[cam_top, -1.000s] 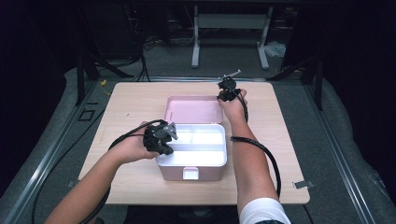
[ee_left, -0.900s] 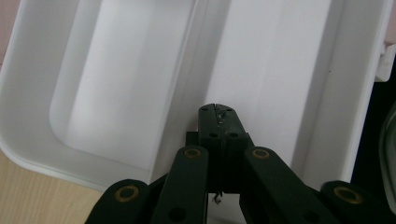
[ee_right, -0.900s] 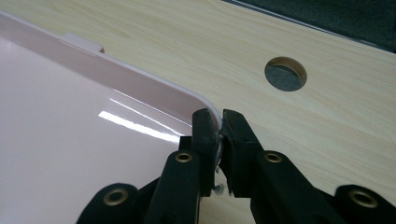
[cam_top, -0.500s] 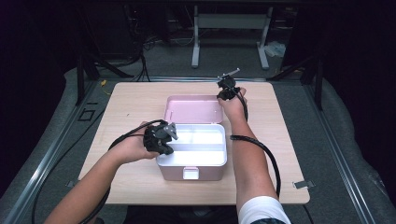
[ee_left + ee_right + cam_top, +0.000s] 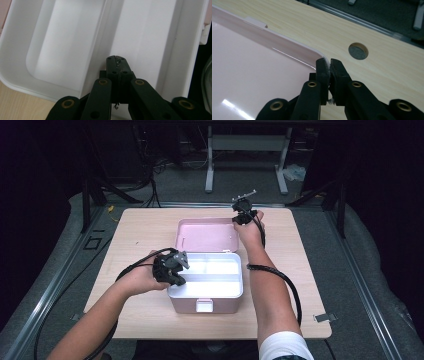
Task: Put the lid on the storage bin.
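Observation:
A pink box stands open mid-table, with a white two-part tray inside. Its pink lid lies tipped back behind it. My left gripper is at the box's left edge. In the left gripper view its jaws are shut over the tray, tips at the divider ridge; nothing shows between them. My right gripper is at the lid's far right corner. In the right gripper view it pinches the rounded corner rim of the lid.
The box sits on a light wooden table that has a round cable hole just beyond the lid's corner. Black cables trail from both grippers over the table. Dark floor and a metal stand lie behind the far edge.

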